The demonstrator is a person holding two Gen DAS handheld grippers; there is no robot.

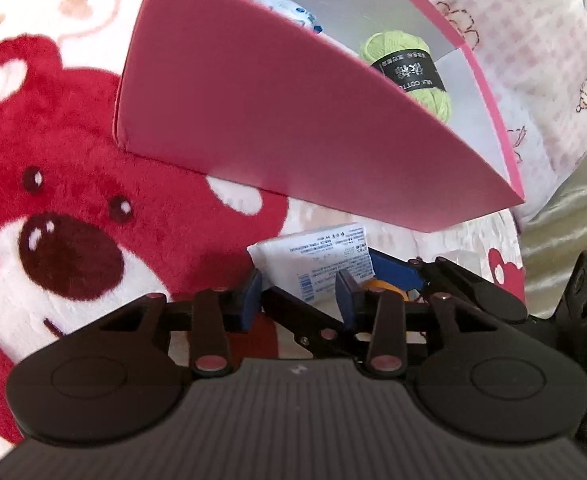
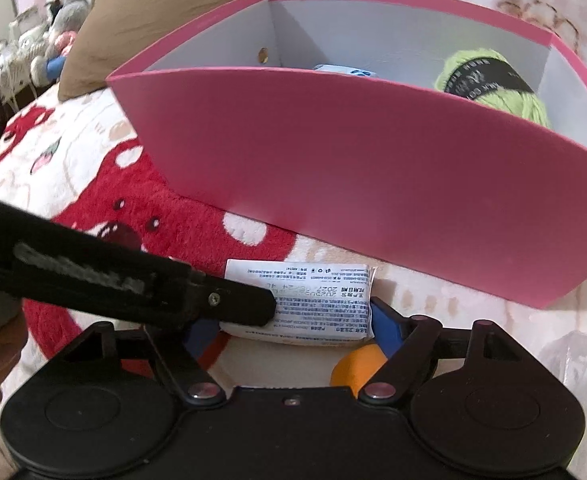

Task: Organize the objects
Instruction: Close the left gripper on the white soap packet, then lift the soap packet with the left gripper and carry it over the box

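A pink box [image 1: 277, 120] with a white inside stands on a bear blanket; it also shows in the right wrist view [image 2: 373, 184]. Inside lie a green yarn ball [image 1: 409, 68] [image 2: 493, 80] and a blue-white packet [image 1: 289, 10] [image 2: 345, 71]. A white tissue pack [image 2: 313, 300] [image 1: 317, 260] lies in front of the box. My right gripper [image 2: 293, 328] has its blue pads on both sides of the pack. My left gripper [image 1: 299, 296] is open just before the pack; one of its fingers [image 2: 237, 304] touches the pack's left end. An orange tape roll [image 2: 357, 364] [image 1: 385, 286] lies beside the right gripper.
The red and white bear blanket [image 1: 73, 200] [image 2: 141, 216] covers the bed. A brown pillow [image 2: 173, 12] and plush toys [image 2: 49, 52] lie behind the box on the left. A checked pink quilt [image 1: 541, 60] lies to the right.
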